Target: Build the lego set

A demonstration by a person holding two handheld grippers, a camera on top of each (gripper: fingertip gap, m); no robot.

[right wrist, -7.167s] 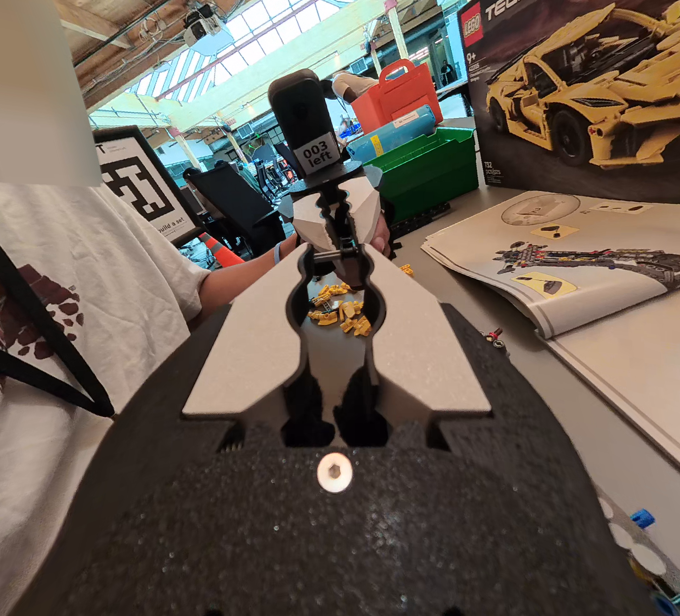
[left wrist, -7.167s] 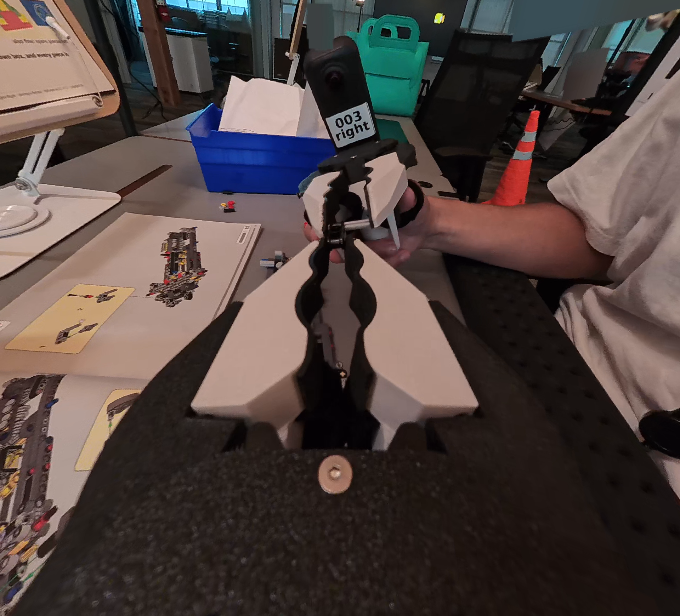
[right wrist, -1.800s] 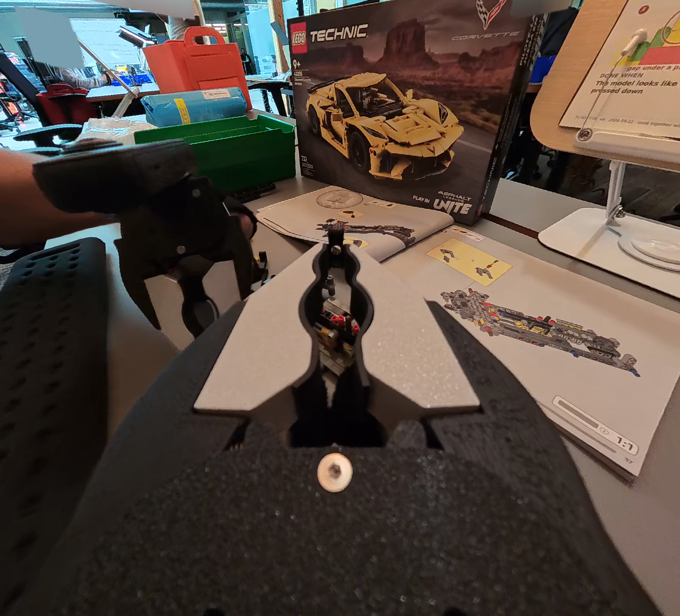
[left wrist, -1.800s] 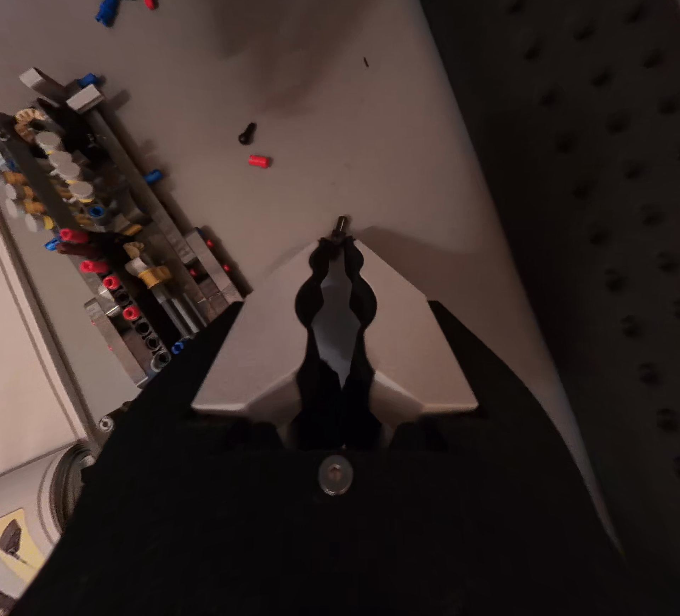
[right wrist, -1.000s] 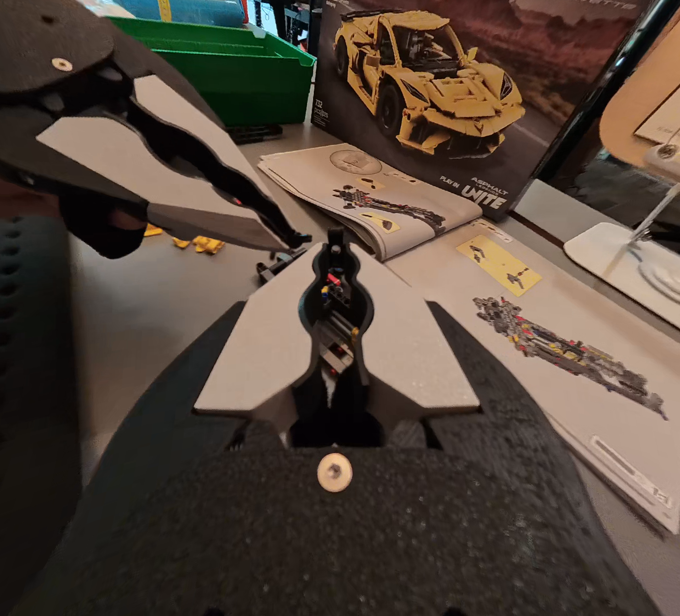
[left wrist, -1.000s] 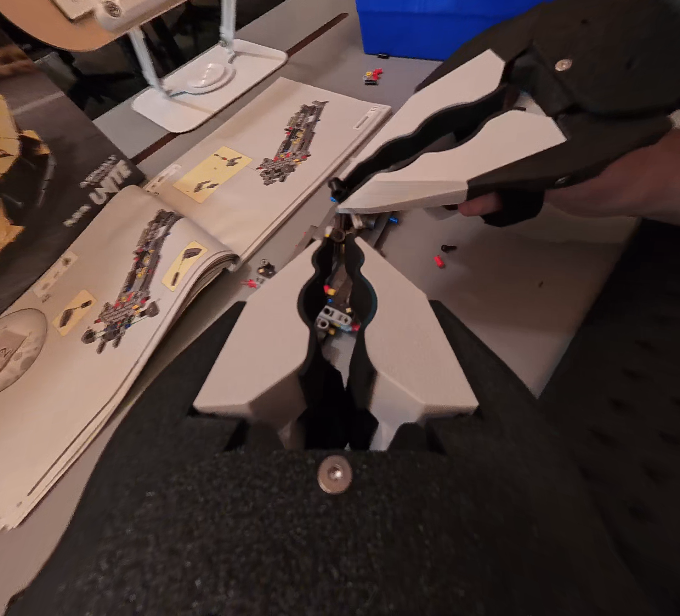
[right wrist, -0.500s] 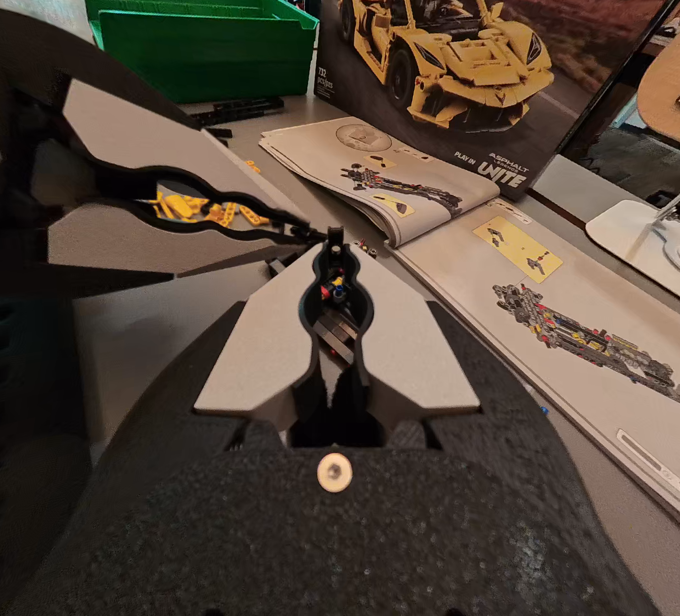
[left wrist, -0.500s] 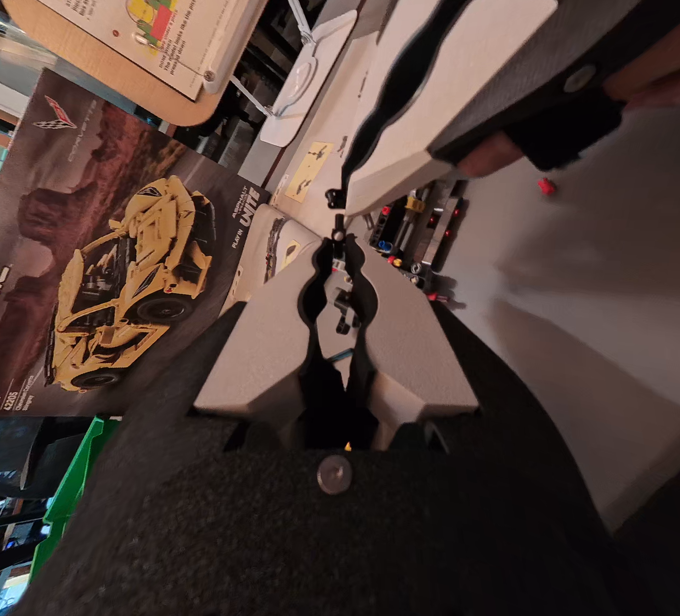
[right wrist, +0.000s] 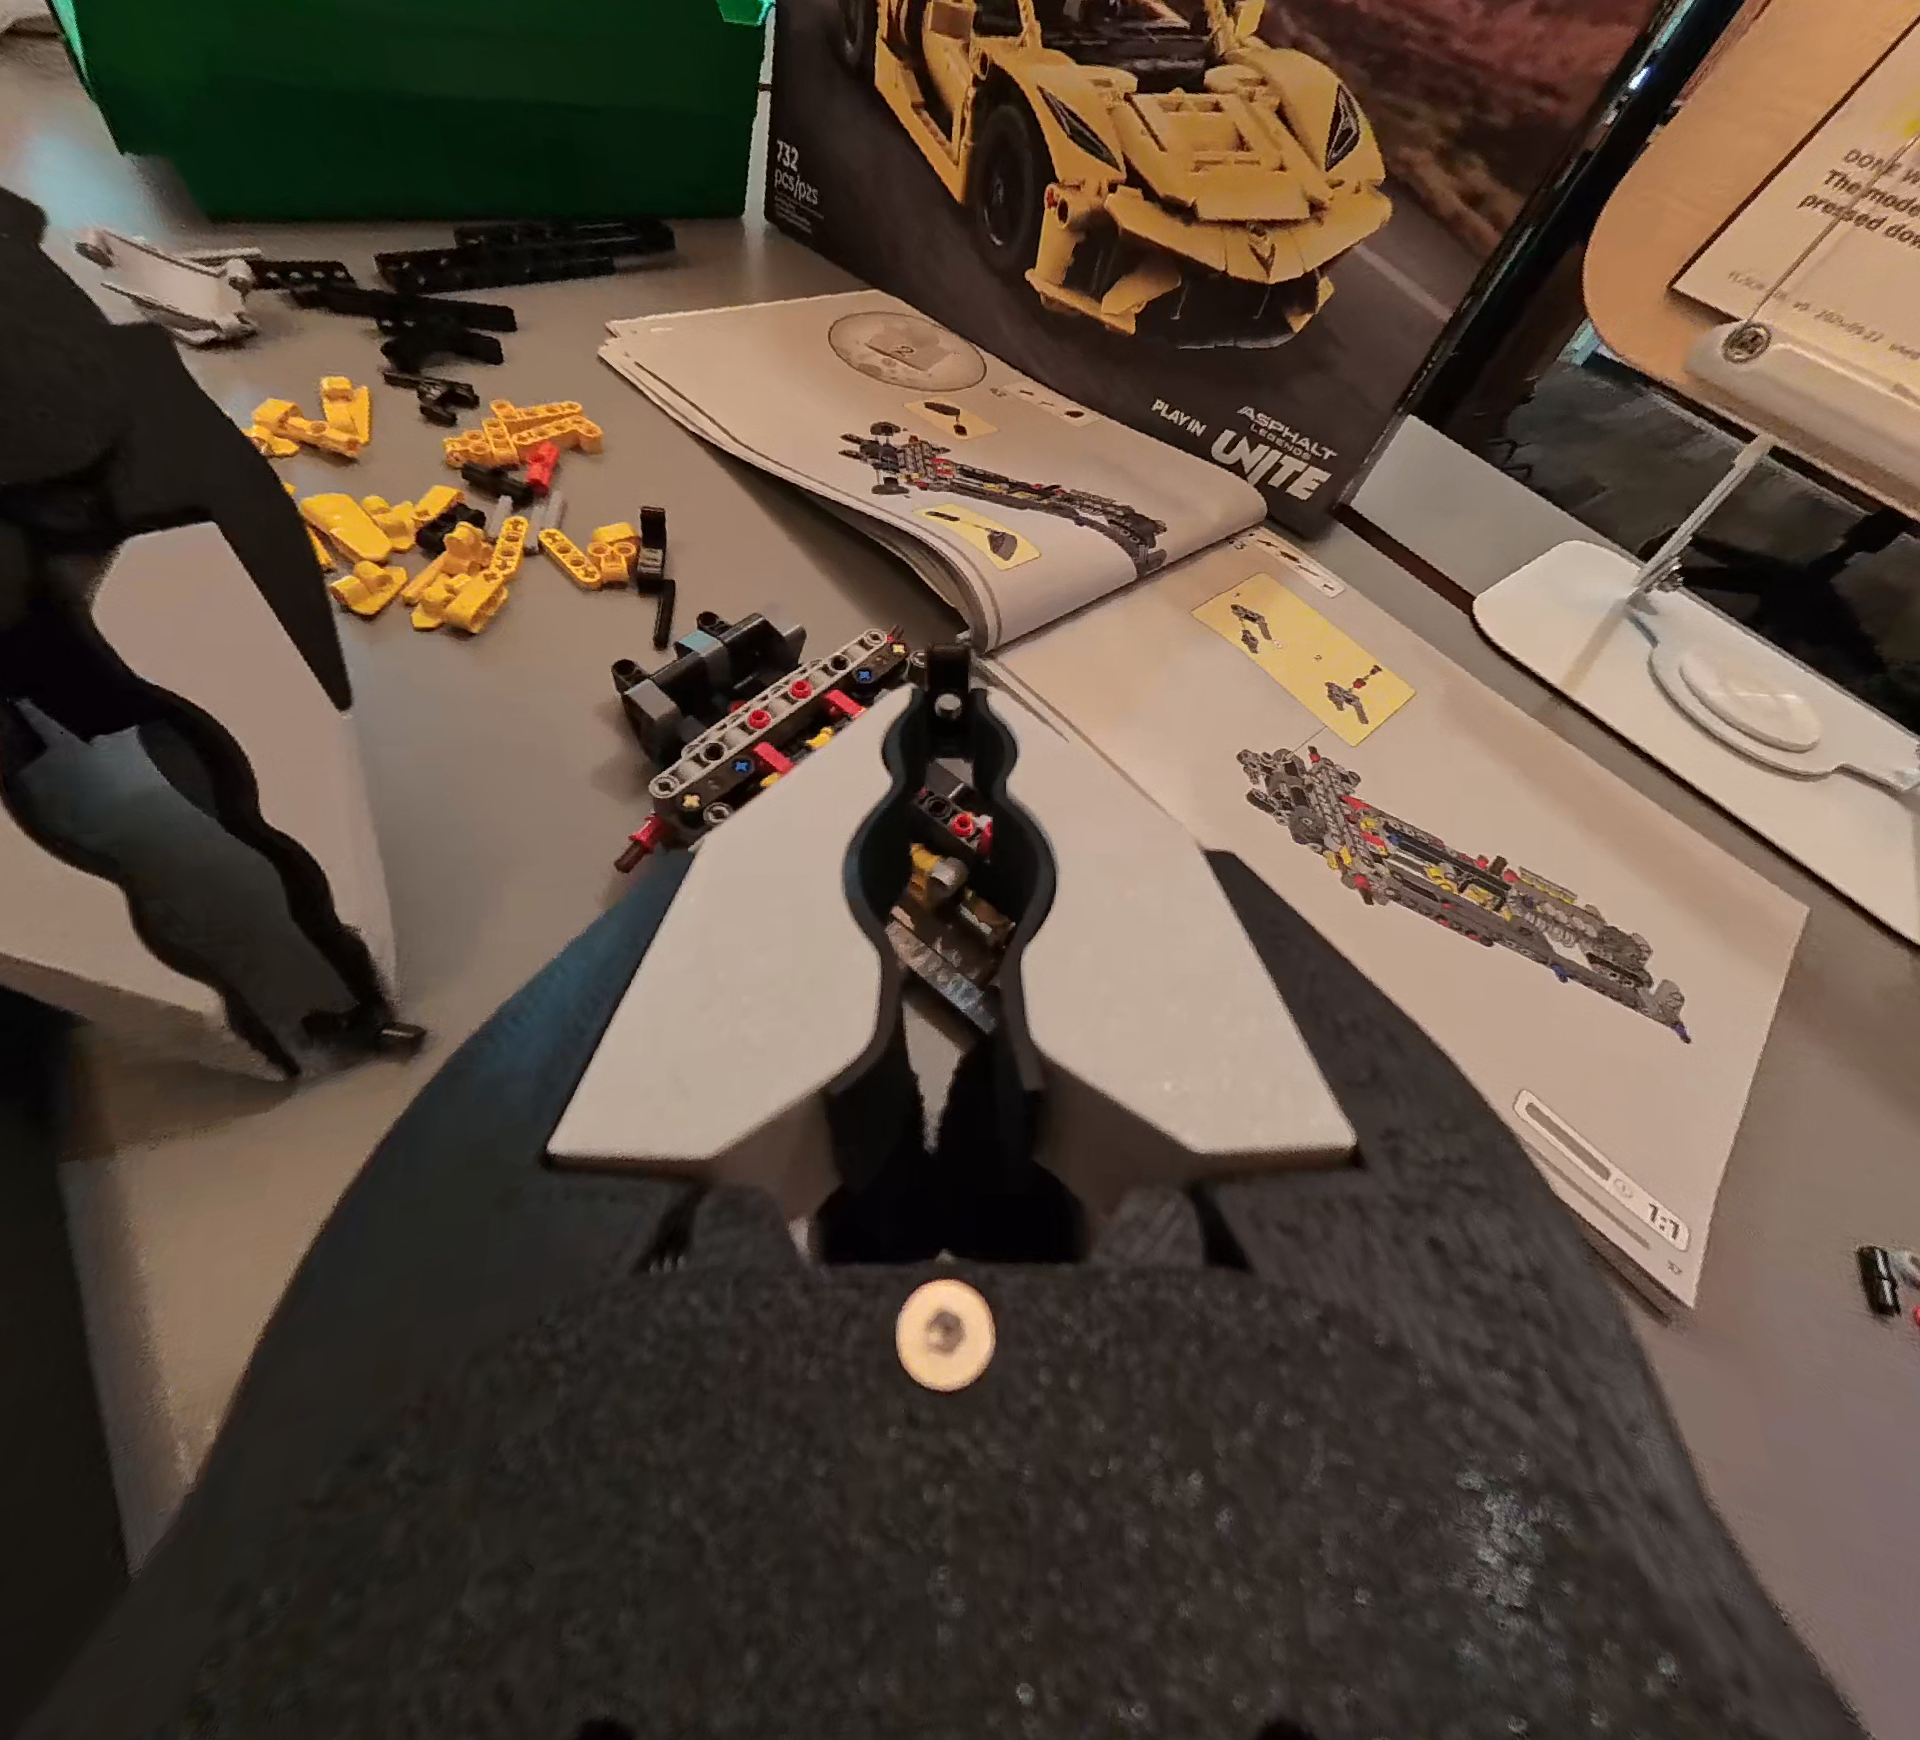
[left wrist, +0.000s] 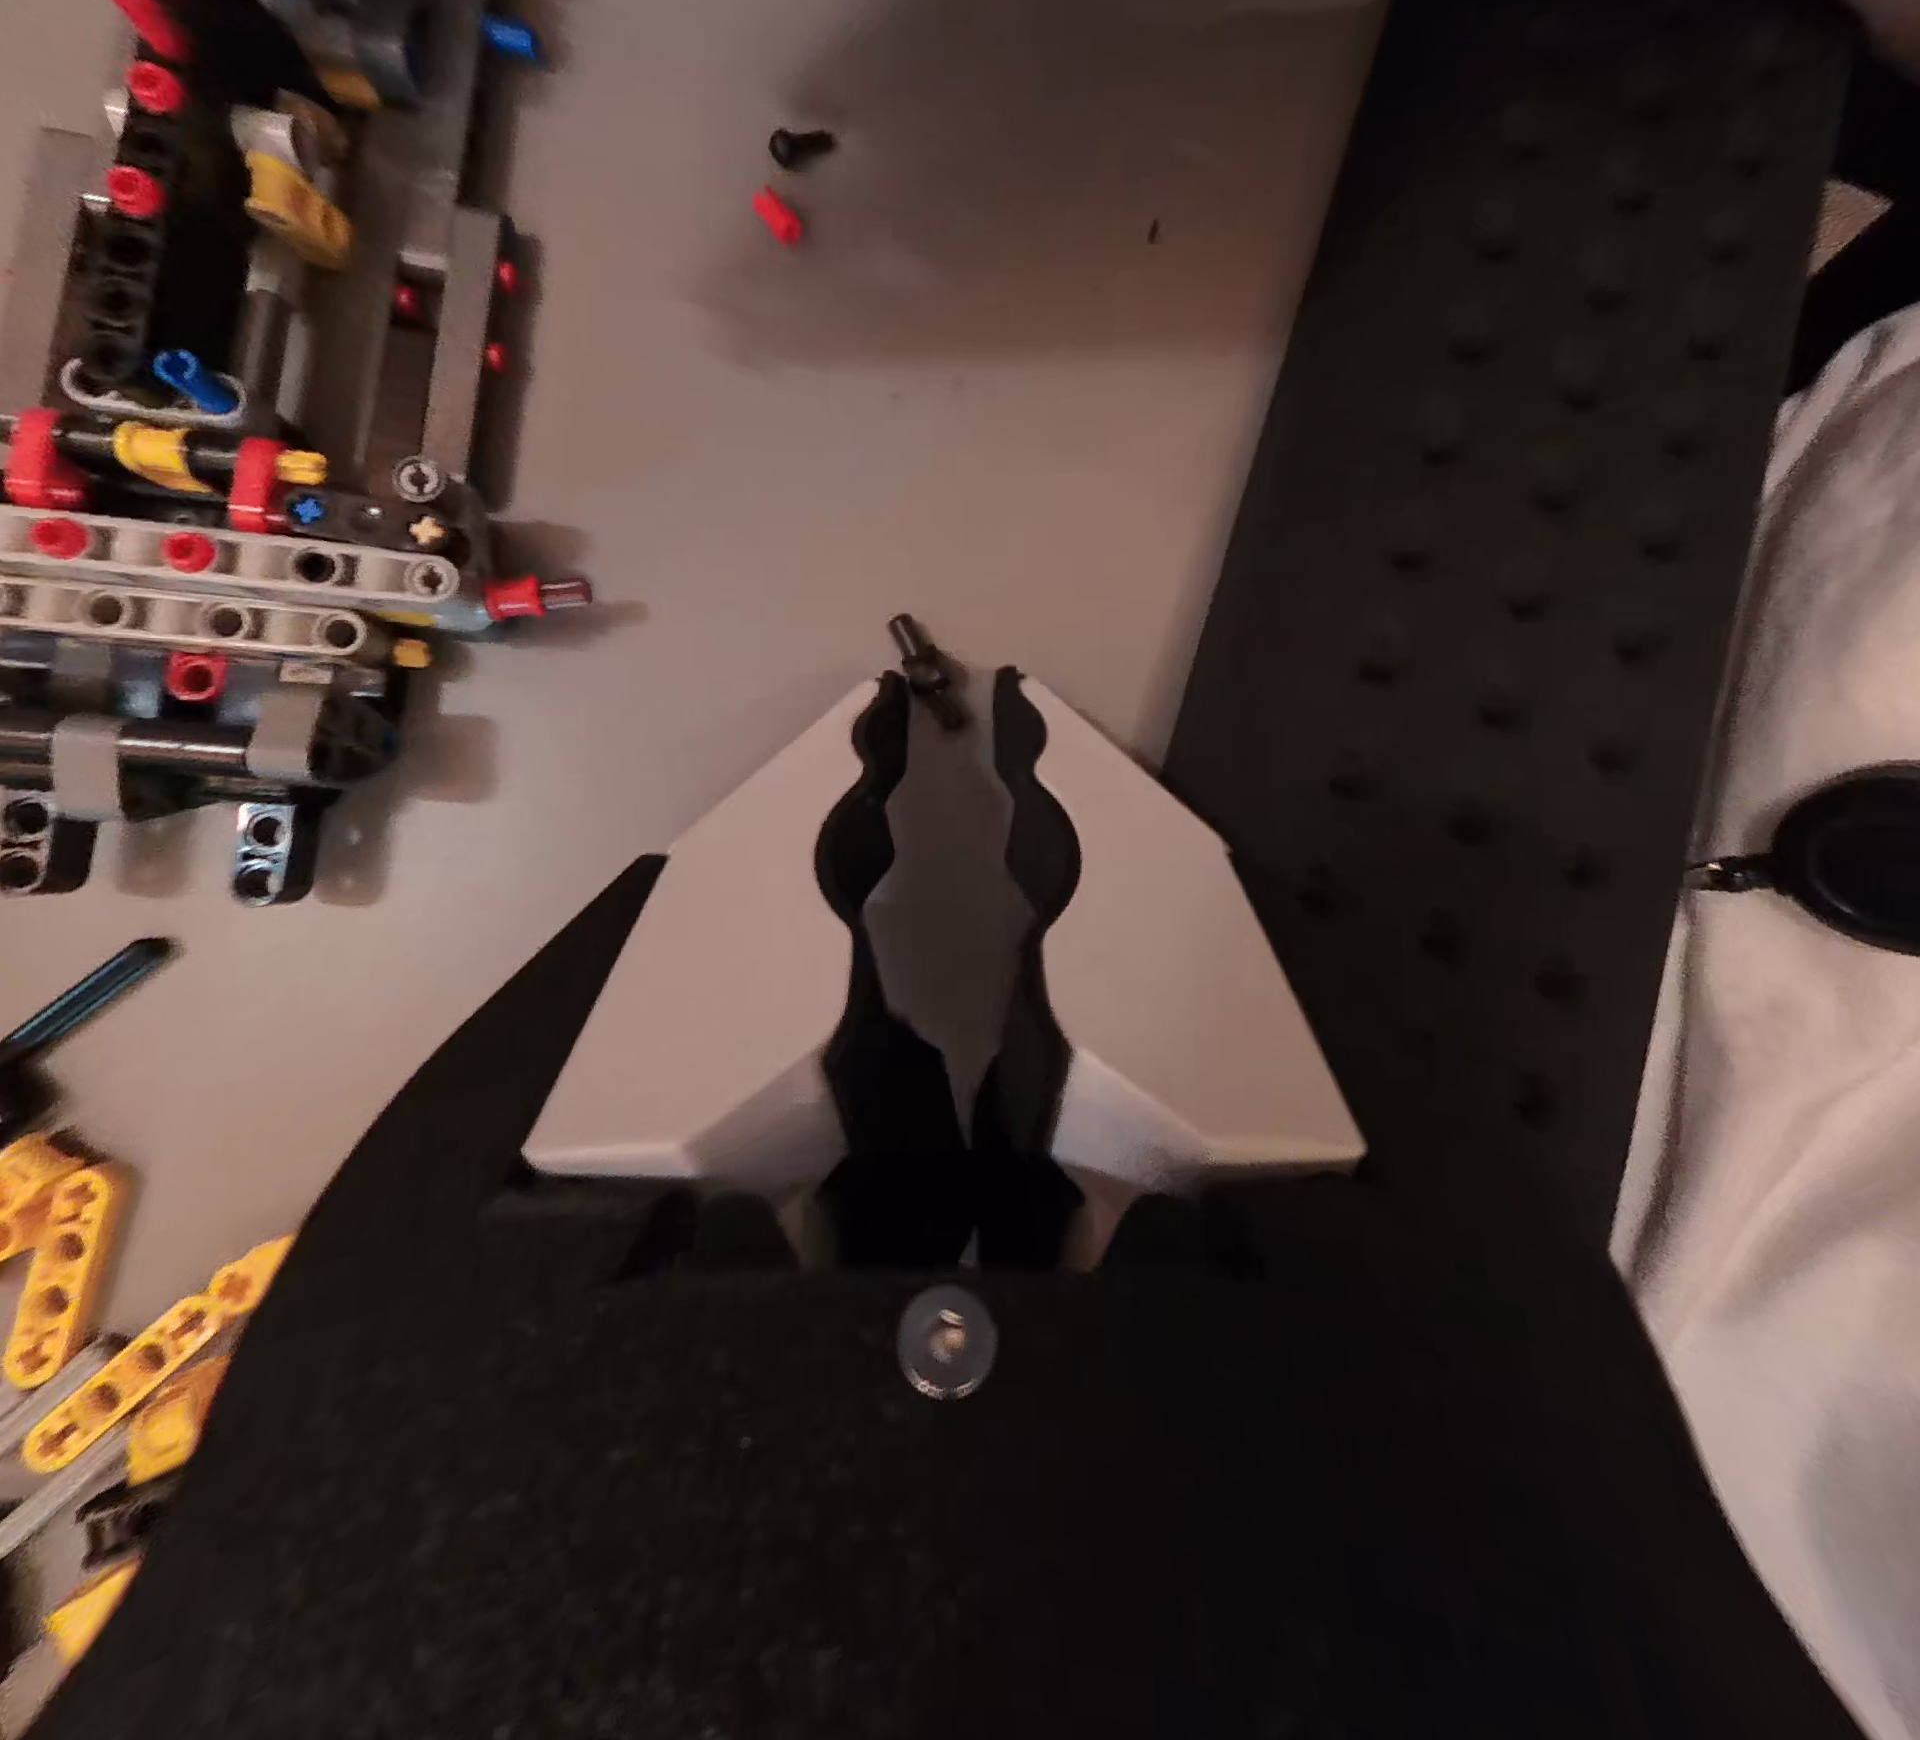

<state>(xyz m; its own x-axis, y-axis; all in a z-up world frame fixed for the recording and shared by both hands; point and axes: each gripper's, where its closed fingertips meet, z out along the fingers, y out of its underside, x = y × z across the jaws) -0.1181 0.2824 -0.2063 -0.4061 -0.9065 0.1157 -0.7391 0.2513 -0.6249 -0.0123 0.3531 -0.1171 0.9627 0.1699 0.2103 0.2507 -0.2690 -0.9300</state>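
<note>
- Left gripper [left wrist: 943, 678] points down at the table [left wrist: 935, 402]; jaws slightly spread, a black pin [left wrist: 923, 660] lying loose between the tips.
- Right gripper [right wrist: 948, 691]: jaws pinching a small black connector [right wrist: 948, 678] at the tips.
- Lego chassis [right wrist: 774, 734] lies on the table just beyond the right jaws, beside the open instruction booklet [right wrist: 1039, 485].

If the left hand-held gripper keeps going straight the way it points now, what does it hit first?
Likely the small black pin lying loose between the open tips of the left hand-held gripper, then the grey table beneath. Depth is unclear.
</note>
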